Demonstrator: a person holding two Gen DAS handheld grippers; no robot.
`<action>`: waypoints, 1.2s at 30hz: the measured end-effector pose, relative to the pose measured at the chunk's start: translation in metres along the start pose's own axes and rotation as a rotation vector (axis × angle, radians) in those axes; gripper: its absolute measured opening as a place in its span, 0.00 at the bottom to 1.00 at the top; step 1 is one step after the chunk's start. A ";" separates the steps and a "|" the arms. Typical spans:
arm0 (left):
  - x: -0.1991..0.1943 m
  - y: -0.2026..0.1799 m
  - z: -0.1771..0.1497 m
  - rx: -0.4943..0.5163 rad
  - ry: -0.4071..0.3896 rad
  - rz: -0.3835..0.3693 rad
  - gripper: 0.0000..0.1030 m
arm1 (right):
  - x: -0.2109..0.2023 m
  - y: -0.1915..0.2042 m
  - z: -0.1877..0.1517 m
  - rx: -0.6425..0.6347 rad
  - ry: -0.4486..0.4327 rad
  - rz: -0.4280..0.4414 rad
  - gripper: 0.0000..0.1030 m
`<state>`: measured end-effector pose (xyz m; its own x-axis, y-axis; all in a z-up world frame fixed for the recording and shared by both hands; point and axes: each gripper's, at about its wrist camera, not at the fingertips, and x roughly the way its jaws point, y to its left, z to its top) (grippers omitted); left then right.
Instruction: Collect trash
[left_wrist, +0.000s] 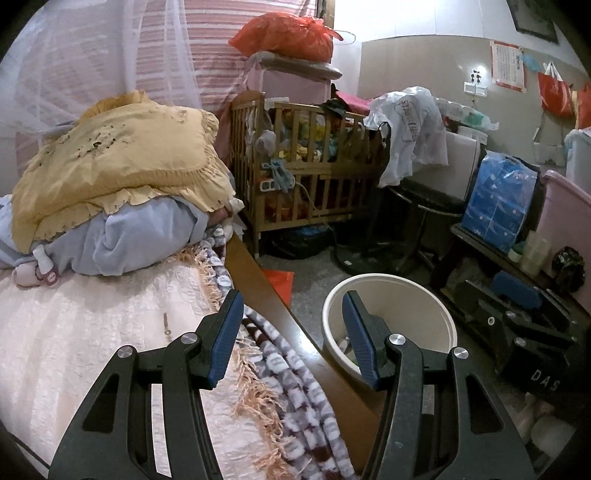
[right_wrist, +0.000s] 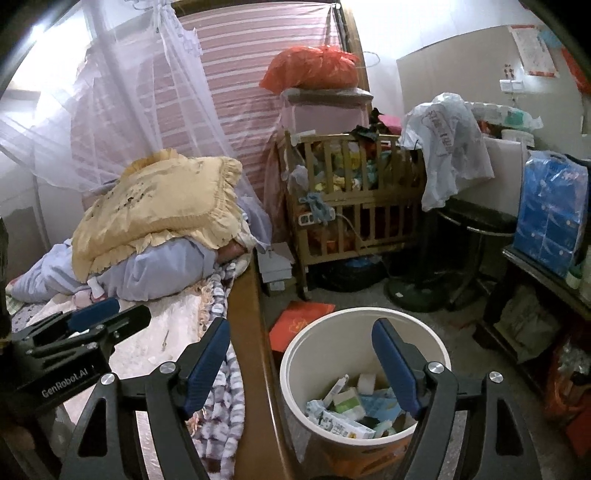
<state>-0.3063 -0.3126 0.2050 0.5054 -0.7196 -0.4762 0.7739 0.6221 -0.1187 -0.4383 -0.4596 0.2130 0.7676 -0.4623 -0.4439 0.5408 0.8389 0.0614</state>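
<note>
A cream waste bin (right_wrist: 365, 373) stands on the floor beside the bed and holds several cartons, tubes and wrappers (right_wrist: 351, 410). It also shows in the left wrist view (left_wrist: 388, 325). My right gripper (right_wrist: 301, 365) is open and empty, hovering above the bin and the bed's wooden edge. My left gripper (left_wrist: 291, 338) is open and empty, above the bed's edge with the bin to its right. The left gripper also shows in the right wrist view (right_wrist: 85, 325) over the bed. A small thin item (left_wrist: 167, 325) lies on the pink bedspread.
The bed (left_wrist: 74, 350) carries a yellow pillow (left_wrist: 122, 158) on blue bedding and a patterned fringed blanket (left_wrist: 295, 398). A wooden crib (left_wrist: 306, 166) stands behind. A red folder (right_wrist: 299, 325) lies on the floor. A fan base, stool and cluttered shelf (left_wrist: 517, 266) stand right.
</note>
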 end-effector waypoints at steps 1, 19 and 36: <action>0.000 0.000 0.000 -0.001 -0.003 0.002 0.53 | 0.000 0.001 0.000 -0.002 -0.002 -0.004 0.75; 0.000 0.005 0.000 -0.015 -0.005 0.004 0.53 | 0.002 0.002 0.000 -0.016 0.015 -0.008 0.79; 0.005 -0.005 0.000 0.009 0.009 -0.006 0.53 | 0.004 0.003 0.000 -0.014 0.021 -0.009 0.80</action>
<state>-0.3076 -0.3191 0.2035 0.4977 -0.7205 -0.4829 0.7802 0.6152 -0.1138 -0.4335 -0.4590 0.2119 0.7553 -0.4638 -0.4631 0.5426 0.8388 0.0448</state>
